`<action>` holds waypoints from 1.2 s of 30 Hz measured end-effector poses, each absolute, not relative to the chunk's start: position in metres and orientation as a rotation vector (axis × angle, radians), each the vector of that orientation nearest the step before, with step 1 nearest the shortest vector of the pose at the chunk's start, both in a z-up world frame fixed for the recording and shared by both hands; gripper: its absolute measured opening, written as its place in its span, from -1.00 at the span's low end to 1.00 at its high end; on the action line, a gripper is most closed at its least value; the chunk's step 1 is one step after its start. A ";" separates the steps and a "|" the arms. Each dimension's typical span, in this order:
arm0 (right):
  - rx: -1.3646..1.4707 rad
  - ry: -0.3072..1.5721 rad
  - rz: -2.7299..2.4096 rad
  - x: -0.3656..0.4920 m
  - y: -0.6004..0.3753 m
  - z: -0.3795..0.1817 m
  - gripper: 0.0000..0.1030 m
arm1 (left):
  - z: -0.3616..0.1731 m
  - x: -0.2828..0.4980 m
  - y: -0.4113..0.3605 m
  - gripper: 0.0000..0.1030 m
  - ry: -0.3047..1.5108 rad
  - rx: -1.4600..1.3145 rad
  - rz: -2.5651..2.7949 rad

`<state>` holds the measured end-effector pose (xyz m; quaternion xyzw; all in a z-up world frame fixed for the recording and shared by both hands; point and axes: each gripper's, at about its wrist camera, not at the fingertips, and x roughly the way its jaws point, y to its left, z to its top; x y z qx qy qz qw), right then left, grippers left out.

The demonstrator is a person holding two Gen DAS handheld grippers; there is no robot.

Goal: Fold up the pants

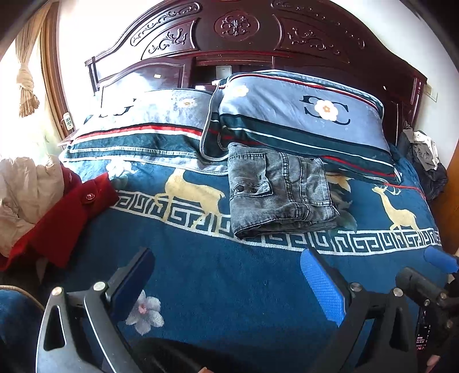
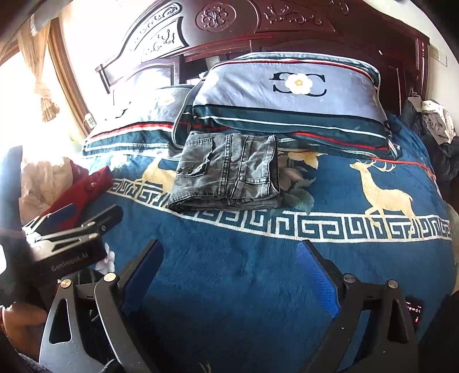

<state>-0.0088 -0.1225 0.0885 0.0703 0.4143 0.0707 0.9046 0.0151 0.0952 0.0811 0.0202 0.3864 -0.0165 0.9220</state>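
Observation:
Grey denim pants (image 1: pixel 279 189) lie folded into a compact square on the blue blanket (image 1: pixel 229 281), their far edge against the right pillow; they also show in the right wrist view (image 2: pixel 226 172). My left gripper (image 1: pixel 226 258) is open and empty, held back from the pants over the blanket. My right gripper (image 2: pixel 229 246) is open and empty, also short of the pants. The left gripper's body (image 2: pixel 68 238) shows at the left of the right wrist view.
Two patterned pillows (image 1: pixel 301 114) lean on the carved wooden headboard (image 1: pixel 235 25). A red garment (image 1: pixel 63 212) and white cloth (image 1: pixel 25 189) lie at the bed's left edge. A pile of clothes (image 1: pixel 424 155) sits at the right. A bright window with a tied curtain (image 1: pixel 25 83) is at the left.

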 end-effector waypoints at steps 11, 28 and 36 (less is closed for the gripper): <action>0.129 0.835 0.146 -0.015 -0.117 0.100 0.83 | 0.088 0.010 0.093 0.99 0.780 0.038 -0.051; 0.132 0.830 0.147 -0.016 -0.116 0.101 0.83 | 0.089 0.008 0.090 0.99 0.779 0.037 -0.044; 0.139 0.825 0.150 -0.012 -0.118 0.102 0.83 | 0.086 0.010 0.085 0.99 0.787 0.052 -0.049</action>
